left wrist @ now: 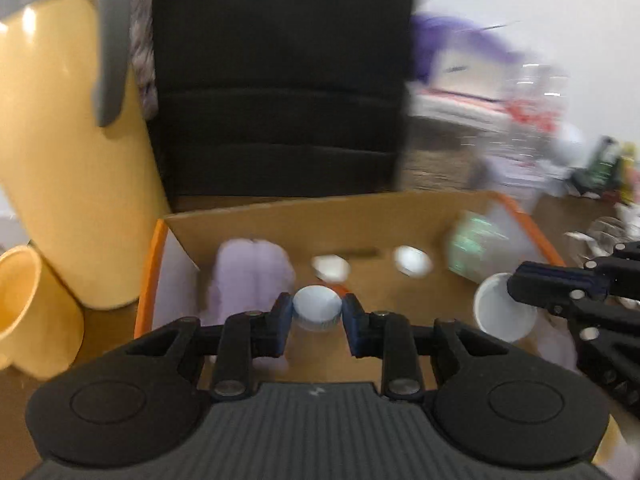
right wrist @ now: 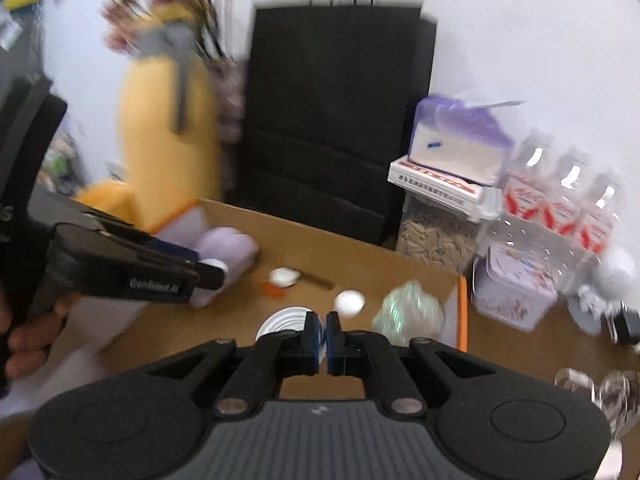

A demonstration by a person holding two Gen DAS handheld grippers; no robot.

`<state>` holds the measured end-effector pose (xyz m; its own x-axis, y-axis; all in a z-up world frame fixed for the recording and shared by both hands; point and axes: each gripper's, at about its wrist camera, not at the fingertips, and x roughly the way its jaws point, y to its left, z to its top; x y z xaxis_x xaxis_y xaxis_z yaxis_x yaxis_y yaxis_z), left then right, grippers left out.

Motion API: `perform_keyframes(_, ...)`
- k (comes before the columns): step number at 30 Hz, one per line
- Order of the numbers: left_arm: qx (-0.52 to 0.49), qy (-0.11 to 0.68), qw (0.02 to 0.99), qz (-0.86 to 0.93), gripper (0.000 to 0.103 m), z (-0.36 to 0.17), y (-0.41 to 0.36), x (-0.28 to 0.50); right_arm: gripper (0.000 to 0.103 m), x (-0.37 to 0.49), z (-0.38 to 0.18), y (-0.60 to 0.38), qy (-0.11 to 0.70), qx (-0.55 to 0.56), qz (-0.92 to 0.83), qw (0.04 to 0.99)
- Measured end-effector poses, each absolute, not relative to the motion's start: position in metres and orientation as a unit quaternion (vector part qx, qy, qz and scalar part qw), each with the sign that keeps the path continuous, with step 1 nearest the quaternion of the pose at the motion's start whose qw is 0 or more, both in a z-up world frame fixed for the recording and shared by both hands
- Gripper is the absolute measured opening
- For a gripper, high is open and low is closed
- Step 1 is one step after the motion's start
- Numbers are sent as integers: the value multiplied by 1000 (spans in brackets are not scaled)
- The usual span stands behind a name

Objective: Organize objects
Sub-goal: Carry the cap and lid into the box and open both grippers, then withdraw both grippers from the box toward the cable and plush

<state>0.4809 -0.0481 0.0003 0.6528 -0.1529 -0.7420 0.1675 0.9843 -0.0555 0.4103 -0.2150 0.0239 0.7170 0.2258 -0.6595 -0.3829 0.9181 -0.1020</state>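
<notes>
Left gripper (left wrist: 317, 314) clamps small white-capped jar (left wrist: 316, 307)

We see a lived-in home corner: a cluttered table (right wrist: 520, 344) against a white wall, with a yellow thermos jug (left wrist: 76, 160), shrink-wrapped water bottles (right wrist: 560, 196), a decorated tin (right wrist: 516, 292) and a black paper bag (right wrist: 332, 120).

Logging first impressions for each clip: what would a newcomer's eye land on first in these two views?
Probably the open brown cardboard box with orange edges in the middle, where both grippers meet: the left gripper holds a small white-capped round container, the right gripper pinches the rim of a white paper cup. Next, the tall yellow jug with a grey handle at left and the black high-backed chair behind.
</notes>
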Motion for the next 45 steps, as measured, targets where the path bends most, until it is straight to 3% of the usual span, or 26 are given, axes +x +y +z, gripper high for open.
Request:
perform_keyframes(5, 21, 413, 906, -91, 32, -15, -50, 510, 5, 496, -18, -188, 399, -105, 163, 896)
perform_keyframes(7, 34, 401, 910, -102, 45, -15, -53, 505, 16, 513, -29, -187, 406, -94, 145, 898)
perform_keyframes(9, 40, 390, 914, -101, 51, -13, -51, 503, 16, 518, -30, -192, 407, -72, 144, 899)
perform_keyframes(15, 36, 372, 922, -96, 53, 12, -42, 480, 20, 483, -2, -204, 376, -90, 154, 909)
perform_keyframes(17, 31, 351, 930, -106, 57, 31, -40, 455, 33, 464, 16, -211, 362, -90, 159, 914)
perform_keyframes(19, 27, 319, 939, -122, 70, 53, -36, 417, 41, 435, 35, -222, 342, -88, 164, 921)
perform_keyframes(23, 34, 264, 948, -175, 84, 83, -30, 337, 47, 365, 62, -244, 309, -80, 185, 929)
perform_keyframes(25, 34, 257, 946, -196, 85, 86, -27, 304, 52, 329, 65, -253, 296, -85, 202, 930)
perform_keyframes(30, 32, 256, 945, -199, 86, 72, -14, 212, 53, 244, 55, -263, 286, -83, 213, 931)
perform_keyframes(33, 33, 250, 946, -204, 93, 57, -7, 165, 63, 189, 41, -271, 288, -65, 225, 929)
perform_keyframes(39, 4, 276, 944, -183, 94, 32, 1, 100, 64, 111, 3, -265, 324, -78, 237, 912)
perform_keyframes(45, -16, 294, 940, -171, 93, 19, -2, 94, 64, 74, -19, -272, 347, -55, 240, 905)
